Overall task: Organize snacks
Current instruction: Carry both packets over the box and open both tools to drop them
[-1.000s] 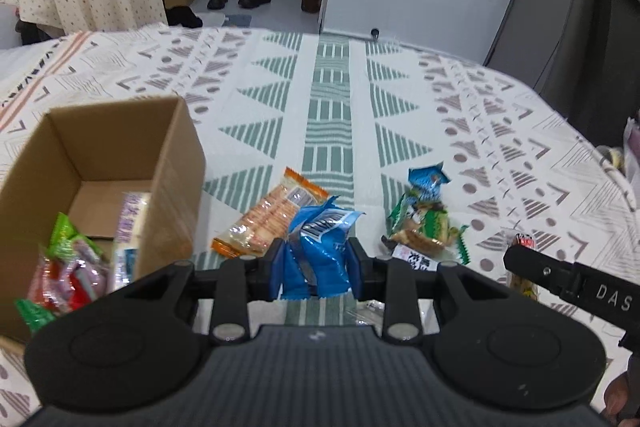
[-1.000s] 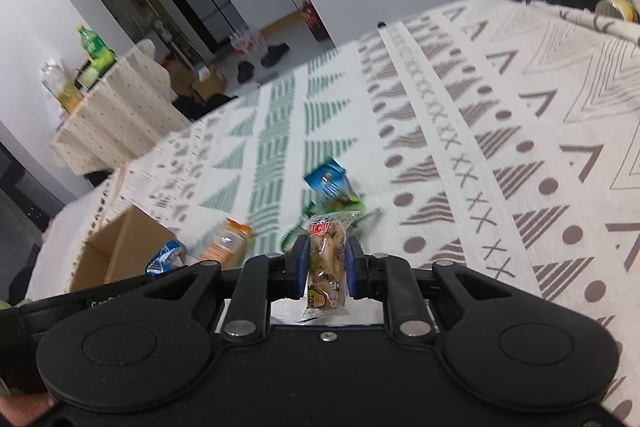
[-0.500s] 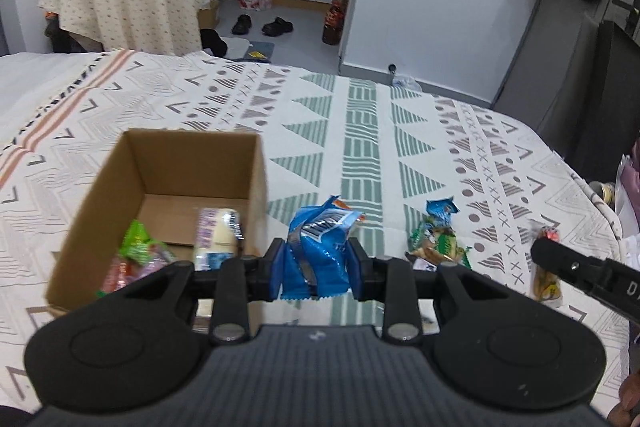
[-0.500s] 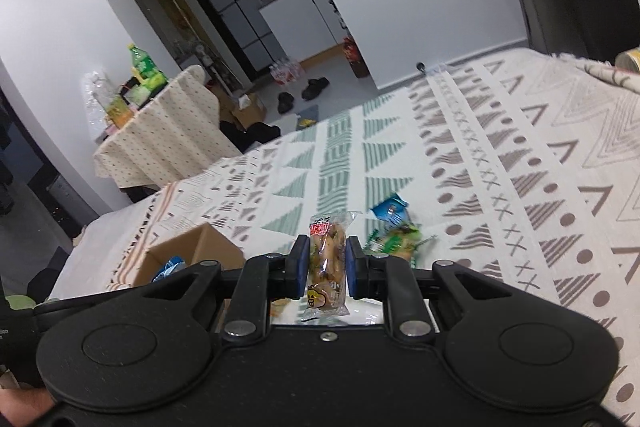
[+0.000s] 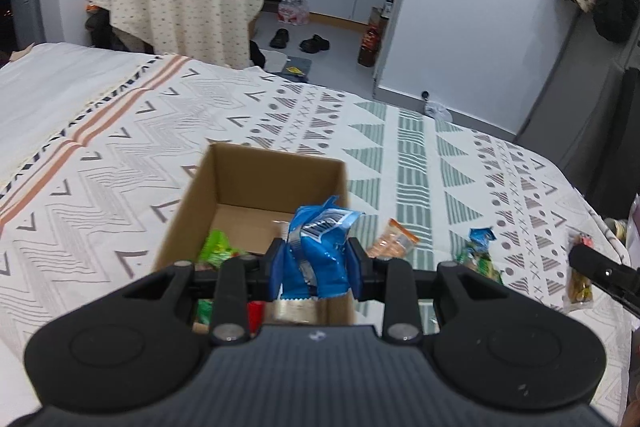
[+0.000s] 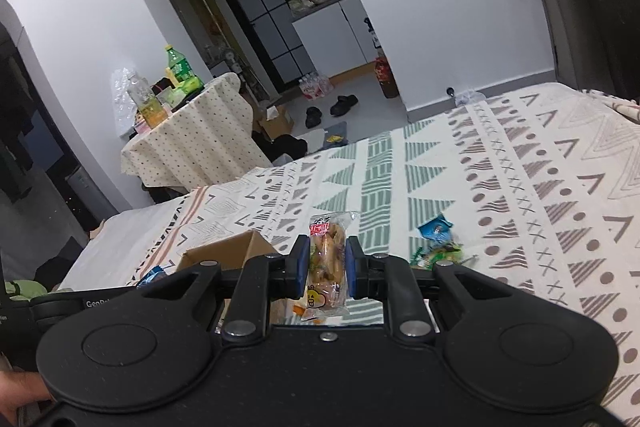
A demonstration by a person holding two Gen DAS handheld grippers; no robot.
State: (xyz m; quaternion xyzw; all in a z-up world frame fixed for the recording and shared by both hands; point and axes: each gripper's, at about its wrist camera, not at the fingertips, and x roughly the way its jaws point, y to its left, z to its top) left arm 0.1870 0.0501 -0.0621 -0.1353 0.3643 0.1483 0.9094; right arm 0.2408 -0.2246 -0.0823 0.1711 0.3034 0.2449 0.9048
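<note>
Patterned bedspread (image 5: 416,155), cream with green and grey triangles, fills the foreground of a small bedroom, with a cloth-draped round table (image 5: 180,7) and a pair of dark shoes (image 5: 300,41) on the floor beyond the far edge. From my left wrist camera, my left gripper (image 5: 314,265) is clamped on a crumpled blue snack packet (image 5: 318,247), held just over the near right corner of an open cardboard box (image 5: 224,187) that sits on the bedspread. Inside the box lie a green packet (image 5: 216,247) and, at its near end, something red, half hidden behind my gripper. To the right of the box, on the cover, lie an orange cracker packet (image 5: 394,241) and, farther right, a small heap of blue and green wrappers (image 5: 480,247). At the far right of that view my right gripper pokes in, a clear-wrapped snack (image 5: 578,281) caught in it. From my right wrist camera, my right gripper (image 6: 328,267) is closed on that clear-wrapped pastry snack (image 6: 326,267) with a red label at its top, held above the bedspread. The box (image 6: 232,251) shows to its left, and the blue and green wrappers (image 6: 438,239) lie to its right. A hand (image 6: 20,393) shows at the lower left edge.
</note>
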